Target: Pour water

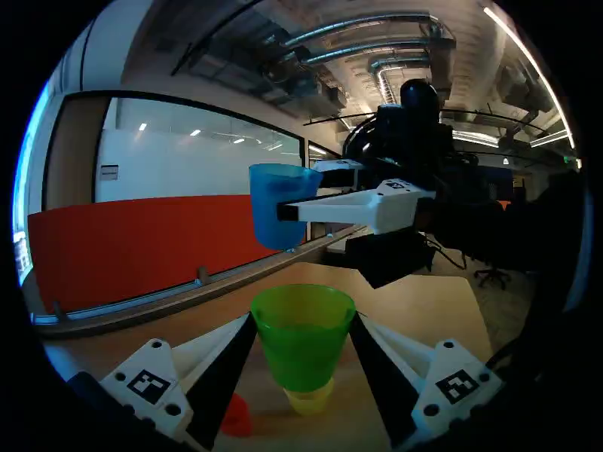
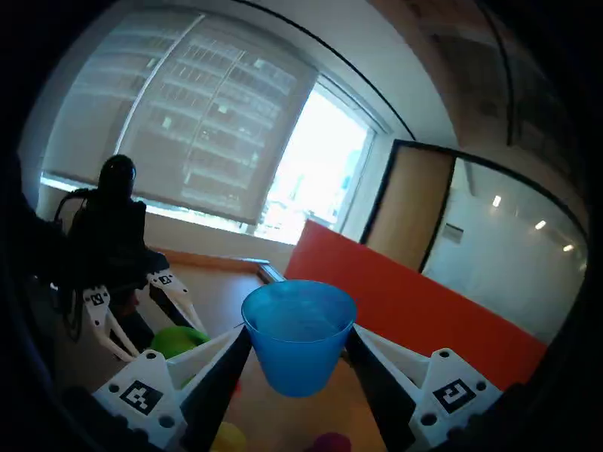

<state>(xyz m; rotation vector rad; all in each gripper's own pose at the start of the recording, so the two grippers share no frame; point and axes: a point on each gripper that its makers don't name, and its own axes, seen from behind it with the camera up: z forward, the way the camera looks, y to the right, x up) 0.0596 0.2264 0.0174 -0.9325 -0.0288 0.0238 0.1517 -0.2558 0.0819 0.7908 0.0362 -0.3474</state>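
Two grippers: I am running one in each hand. The left gripper (image 1: 303, 325) is pinching the green cup (image 1: 303, 339), and the right gripper (image 2: 299, 333) is pinching the blue cup (image 2: 299, 343). Both fingers are pressing on the cup walls in each case.
Held cups: two, one green and one blue, both sitting upright with the mouth up.
Blue cup: in the left gripper view it is hanging in the air above and beyond the green cup, well apart from it.
Contents: I cannot tell whether either cup is carrying water.
Loose items on the table: I am counting three. One yellow cup (image 1: 309, 398) is lying just under the green one, one red object (image 1: 238, 416) is half hidden by my left finger, and one magenta object (image 2: 332, 442) is showing at the bottom of the right gripper view.
Table (image 1: 422, 301): one wooden top.
Edges: the table is running along the red partition (image 1: 136, 248) on one side and ending at the open office floor on the other, where one office chair (image 1: 494, 275) is standing.
Room: open air is lying between the two cups, and bare tabletop is stretching out past the green cup.
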